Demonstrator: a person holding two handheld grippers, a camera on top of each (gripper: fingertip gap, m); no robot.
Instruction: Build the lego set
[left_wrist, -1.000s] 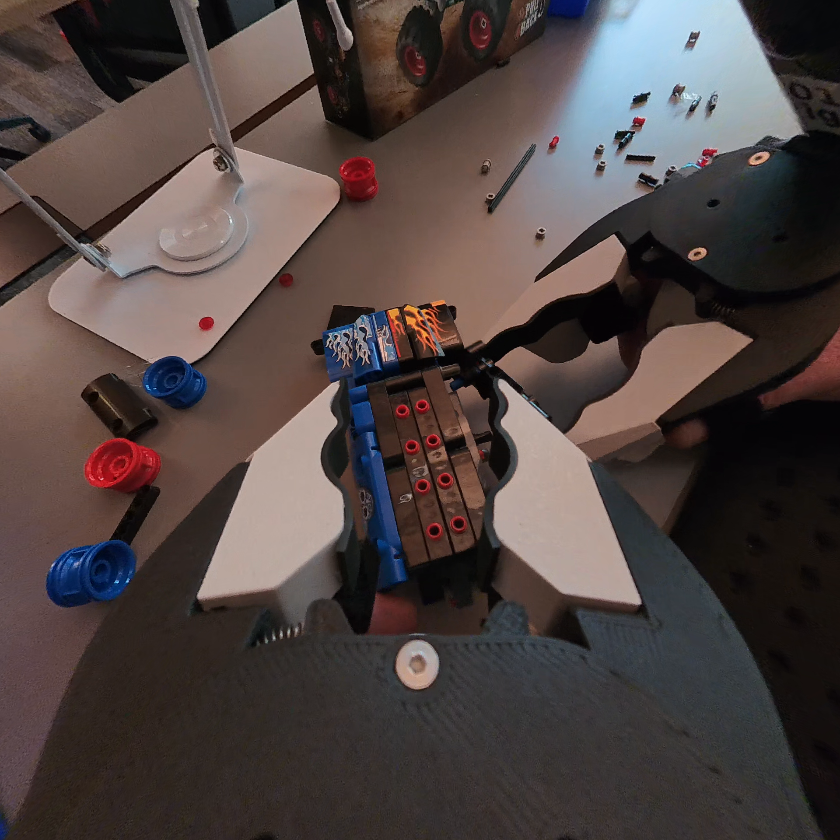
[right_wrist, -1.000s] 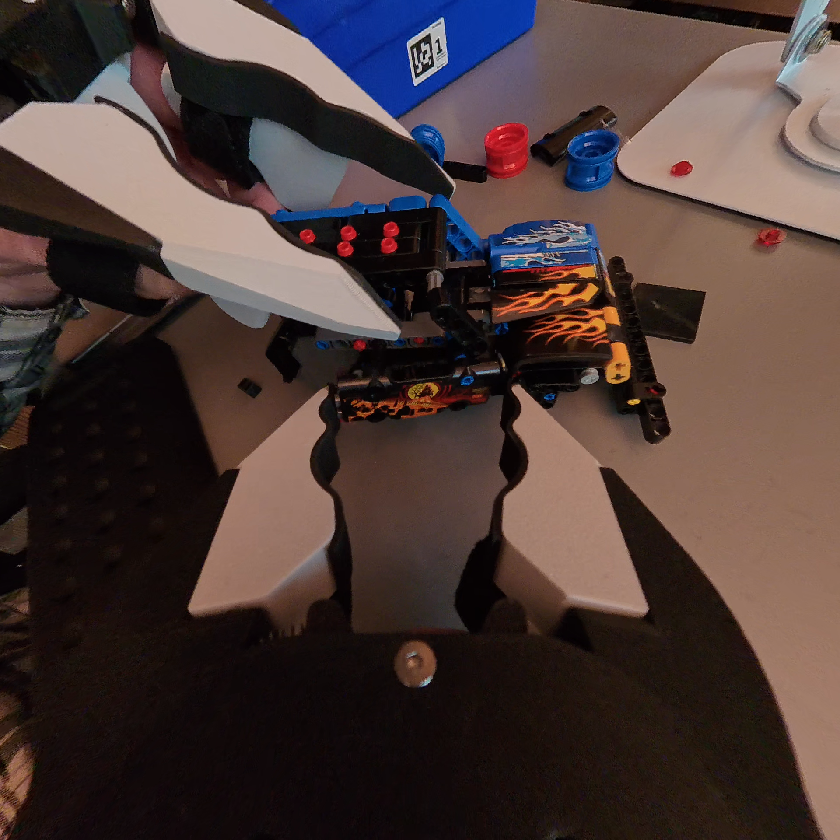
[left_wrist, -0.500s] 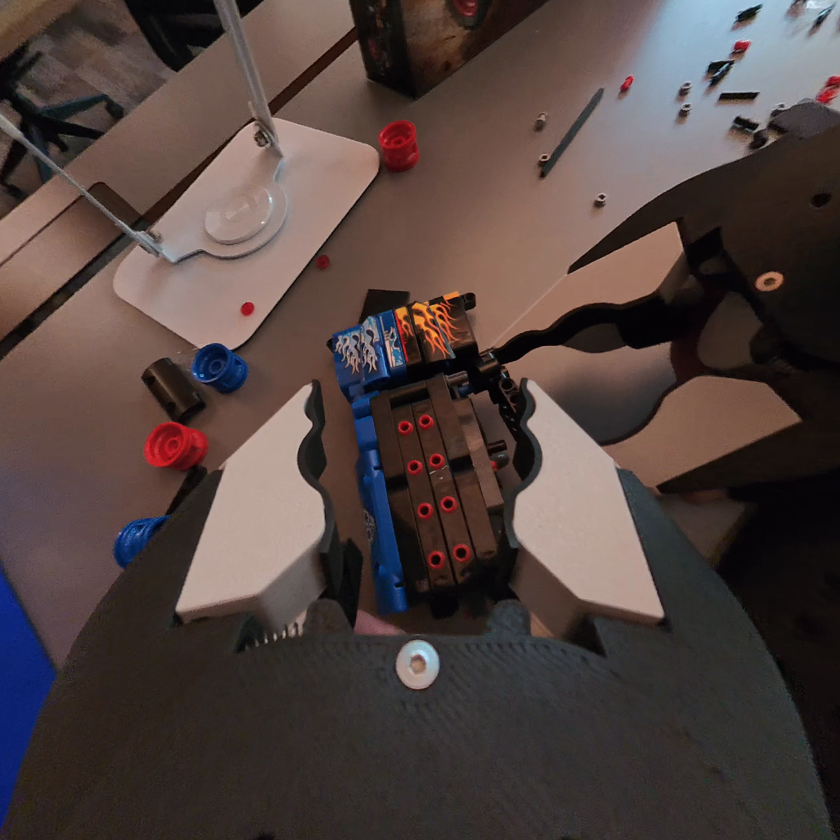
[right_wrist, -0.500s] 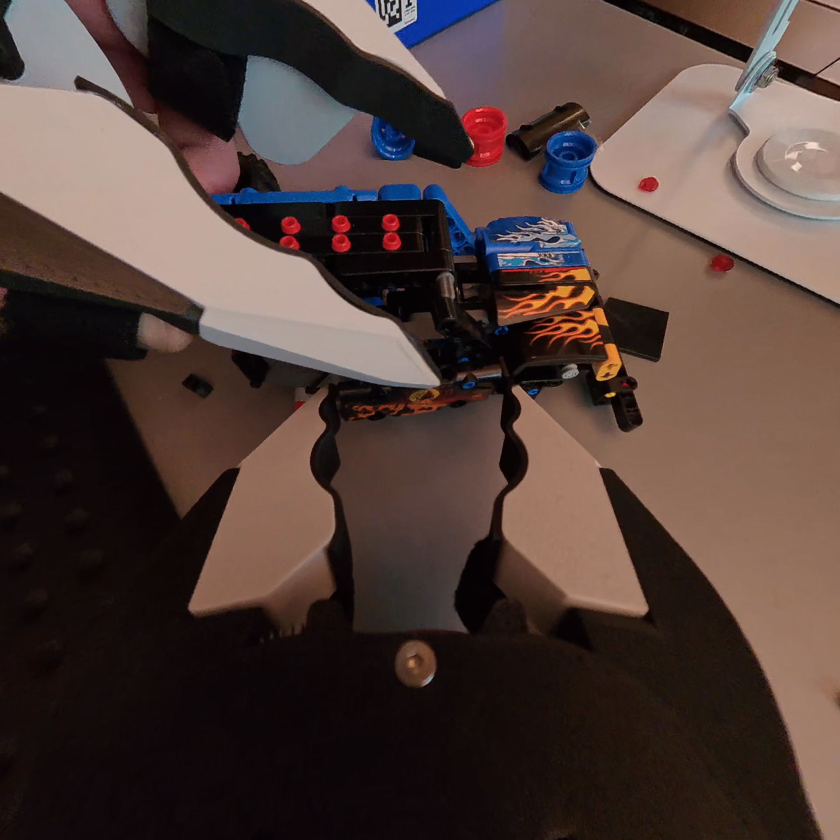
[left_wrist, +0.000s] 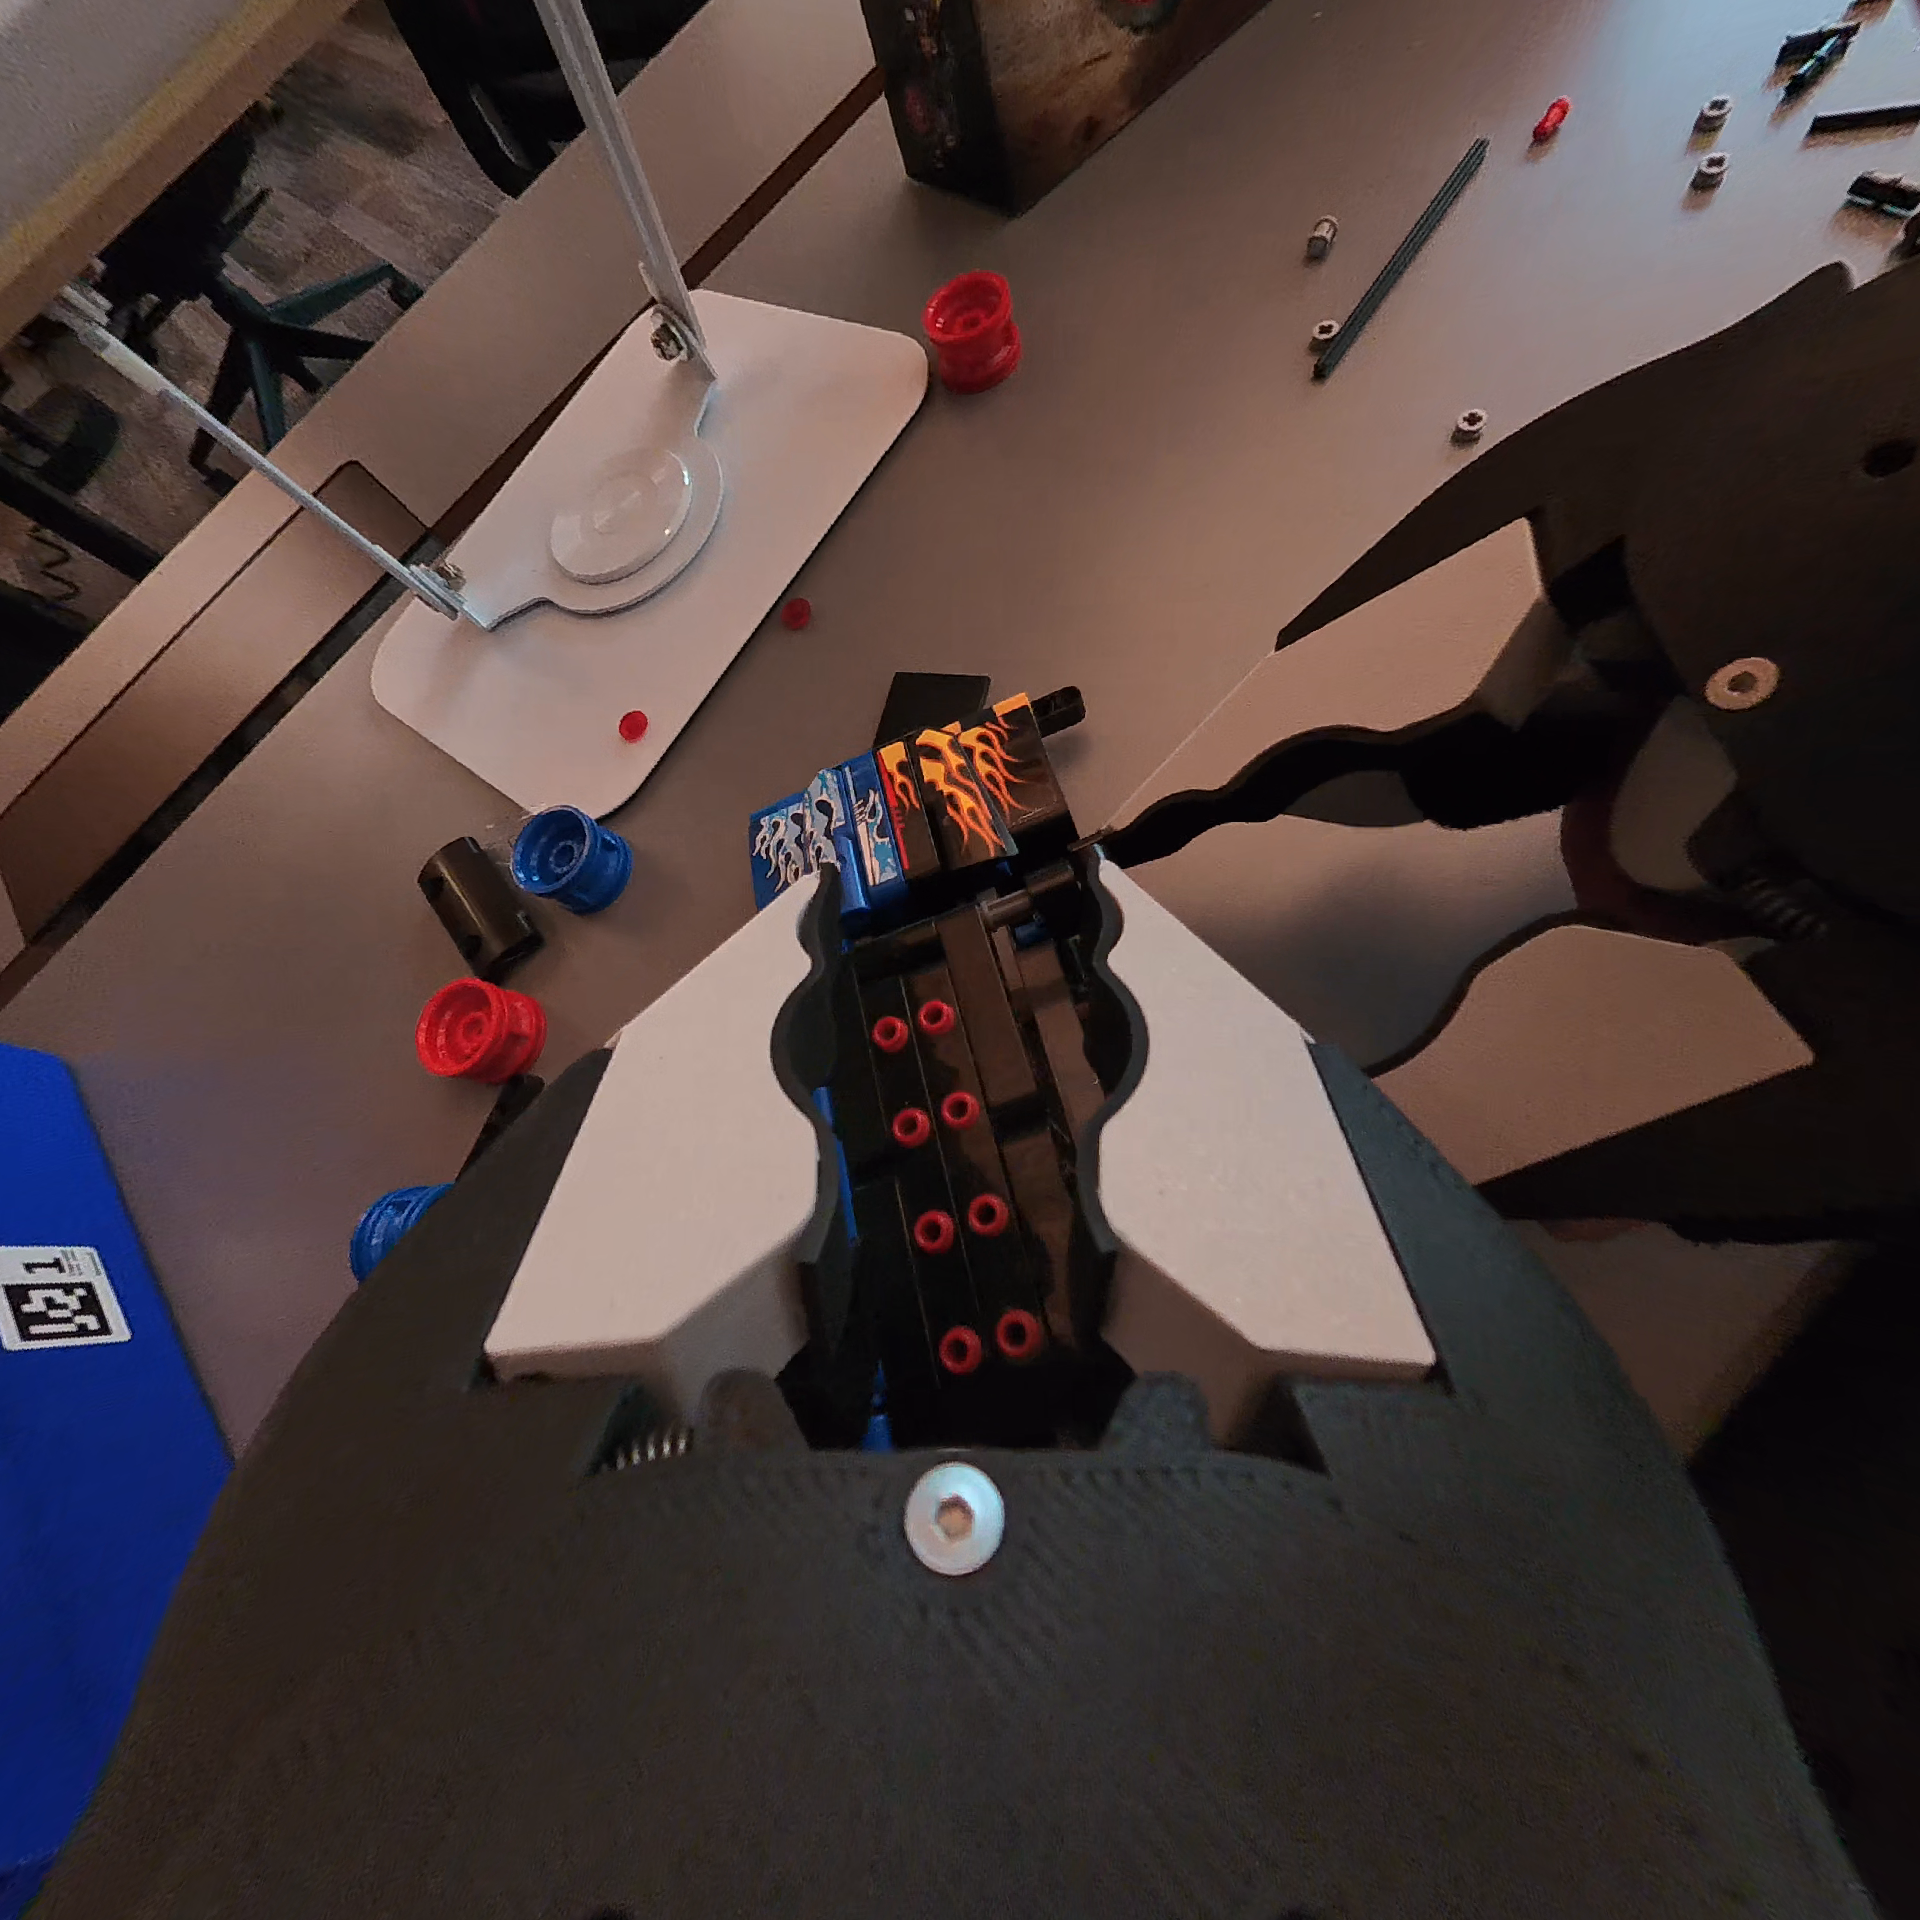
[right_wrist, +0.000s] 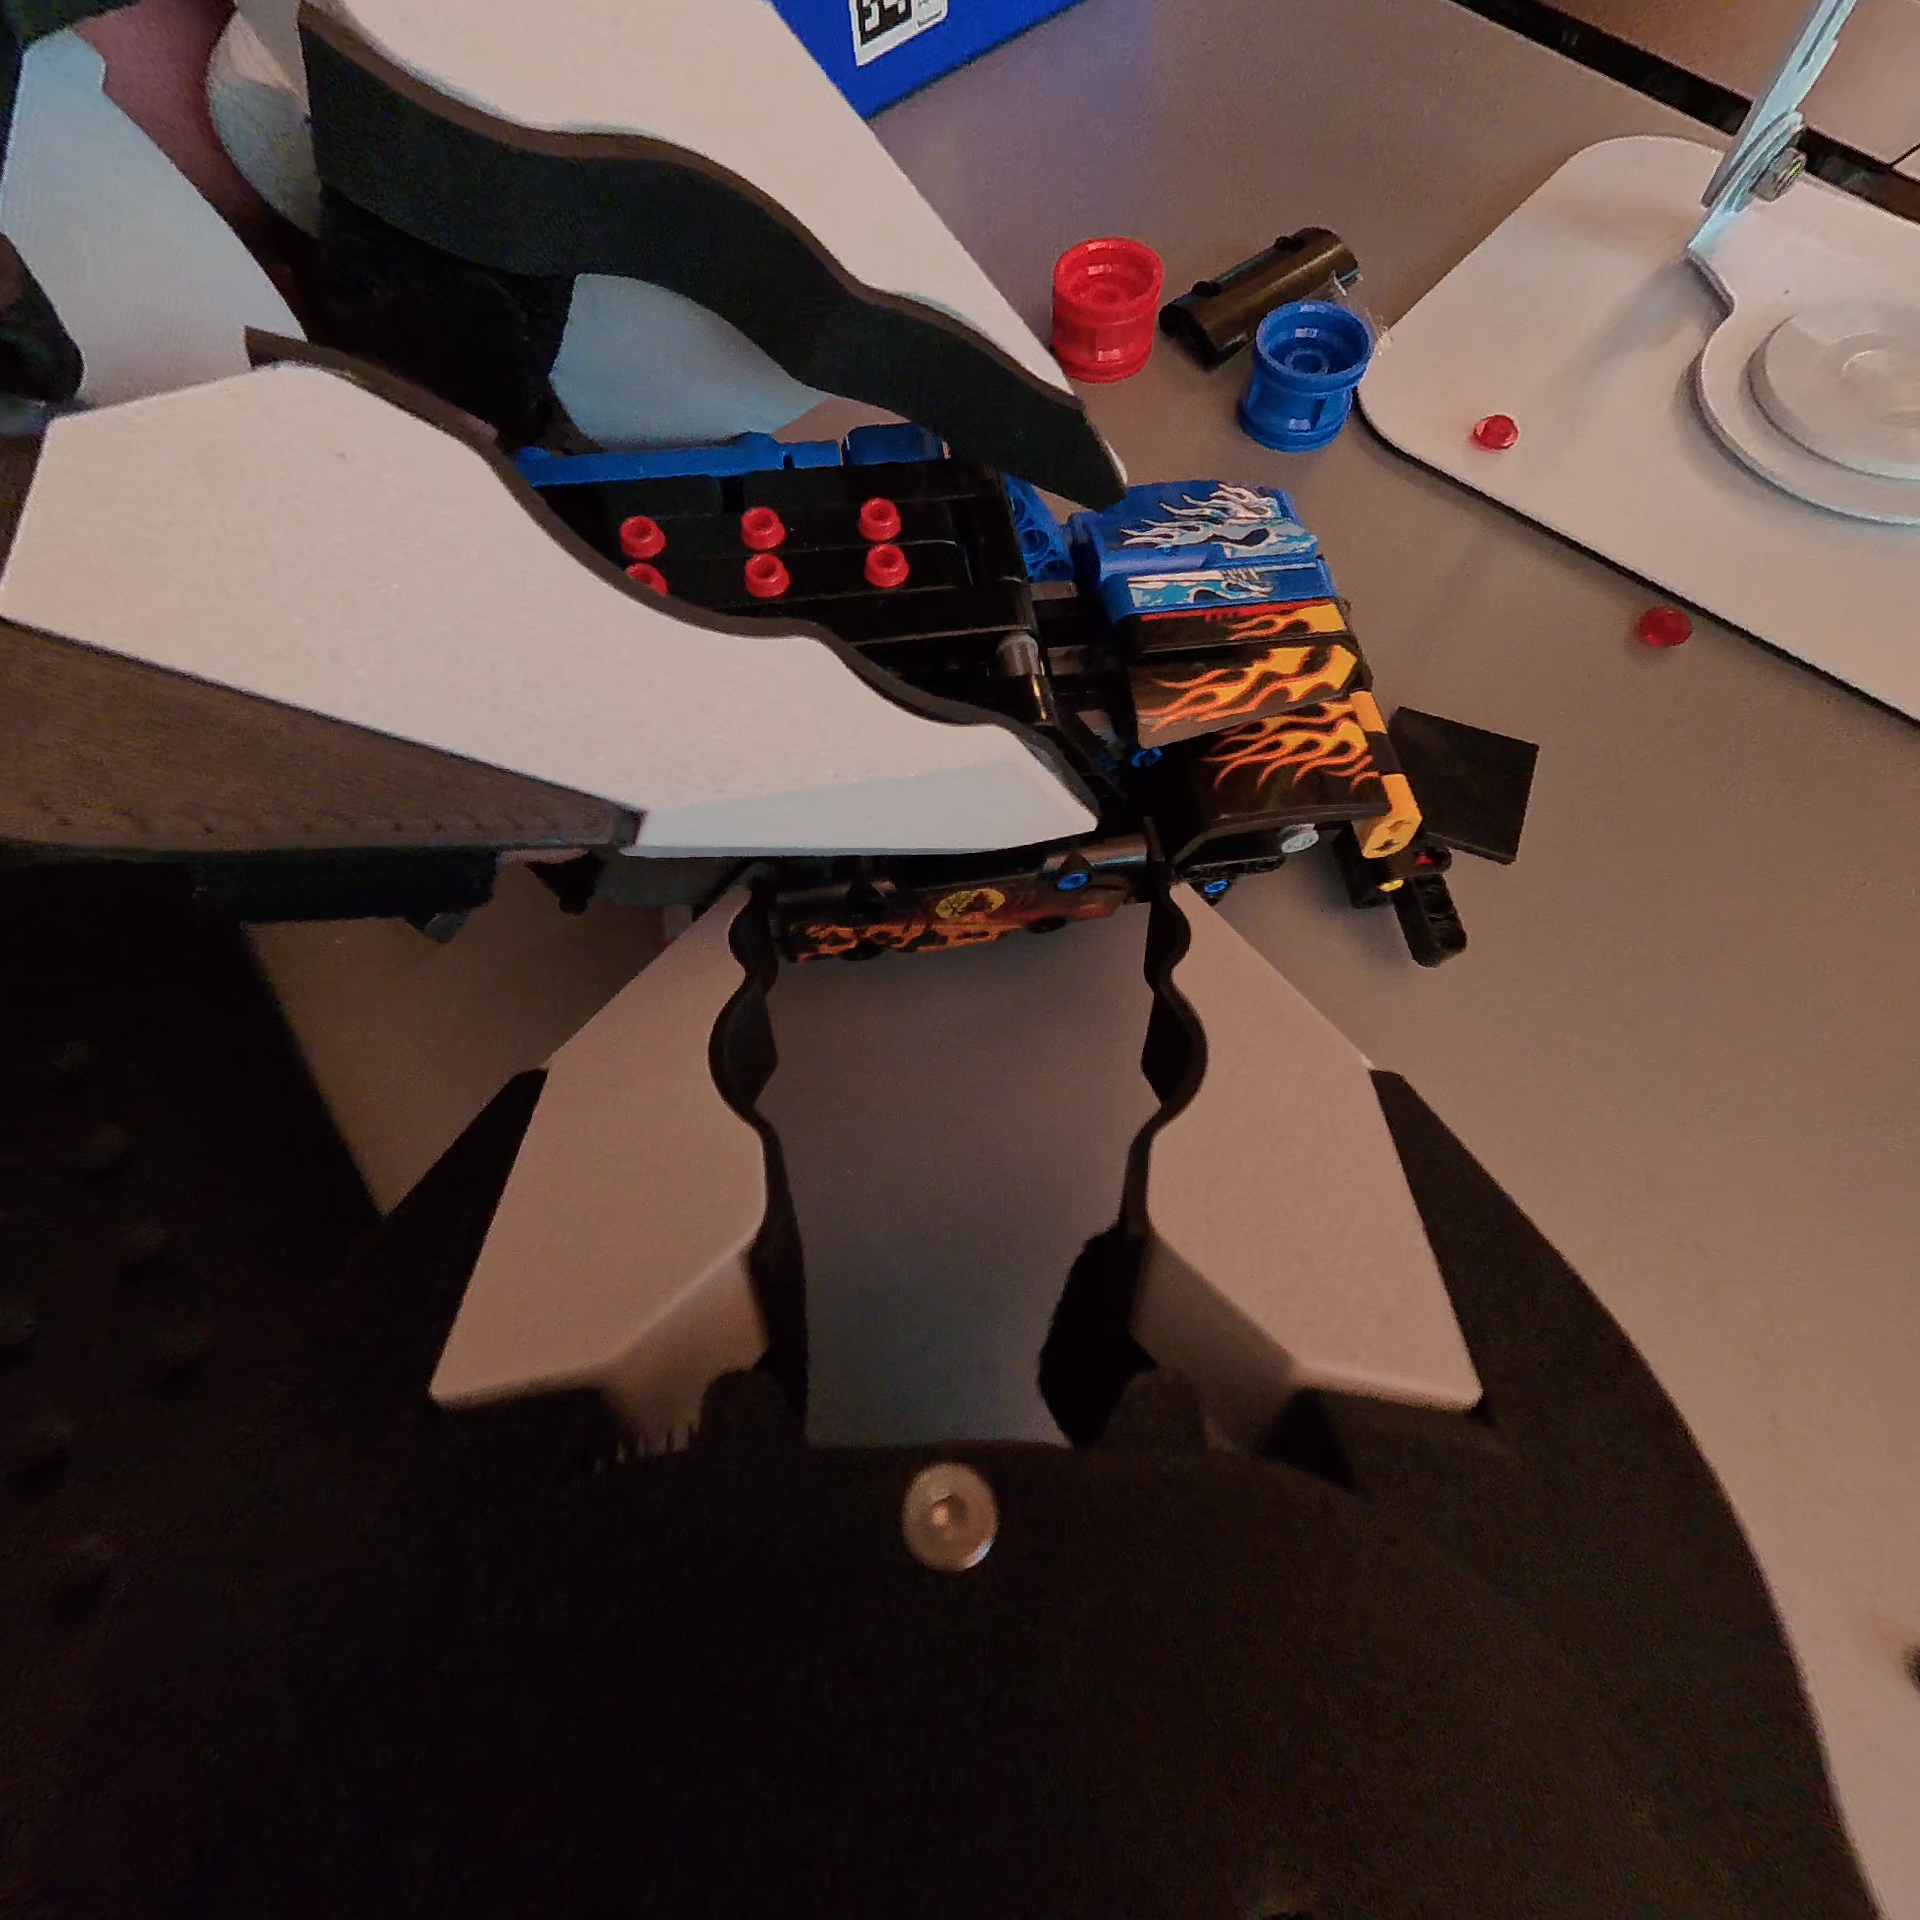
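The lego truck body (left_wrist: 956, 1143) is black with red studs on its deck, a blue side and a flame-printed hood (left_wrist: 966, 800). It lies on the grey table. My left gripper (left_wrist: 956, 883) is shut on the truck body, one finger on each long side, its tips near the hood. In the right wrist view the truck (right_wrist: 831, 551) sits between the left gripper's fingers (right_wrist: 1091, 644). My right gripper (right_wrist: 961, 914) is open, with its tips at the truck's flame-printed side panel (right_wrist: 914, 925). It also shows in the left wrist view (left_wrist: 1236, 951).
Red wheel hubs (left_wrist: 478, 1029) (left_wrist: 971, 327), blue wheel hubs (left_wrist: 571, 857) (left_wrist: 390, 1226) and a black cylinder (left_wrist: 478, 904) lie left of the truck. A white stand base (left_wrist: 665, 540), the set's box (left_wrist: 997, 83), a blue bin (left_wrist: 83, 1351), a black tile (right_wrist: 1465, 779) and small parts (left_wrist: 1704, 135) surround it.
My left gripper opened half a second ago and has now closed again on the truck body, farther forward toward the hood. The right gripper stays open at the side panel.
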